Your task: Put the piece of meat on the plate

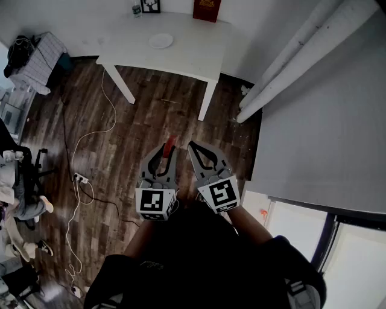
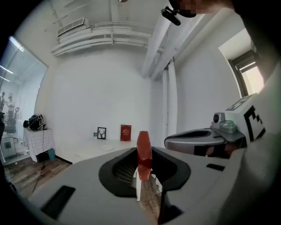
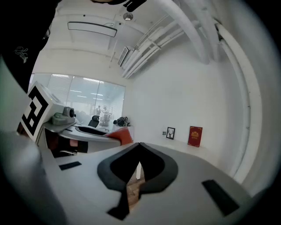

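Observation:
A red piece of meat (image 1: 169, 145) sticks up between the tips of my left gripper (image 1: 167, 151), which is shut on it and held level above the wooden floor. In the left gripper view the meat (image 2: 143, 151) stands upright between the jaws. My right gripper (image 1: 193, 146) hangs close beside it on the right, shut, its tips meeting on nothing (image 3: 139, 146). The white plate (image 1: 161, 40) lies on a white table (image 1: 199, 48) well ahead of both grippers; it shows faintly as the plate (image 2: 105, 148) in the left gripper view.
A red box (image 1: 207, 9) and a small picture frame (image 1: 150, 6) stand at the table's back edge. Cables and a power strip (image 1: 80, 178) trail over the floor at left, near a chair and a cloth-covered stand (image 1: 36, 57). White pipes (image 1: 289, 66) run along the right wall.

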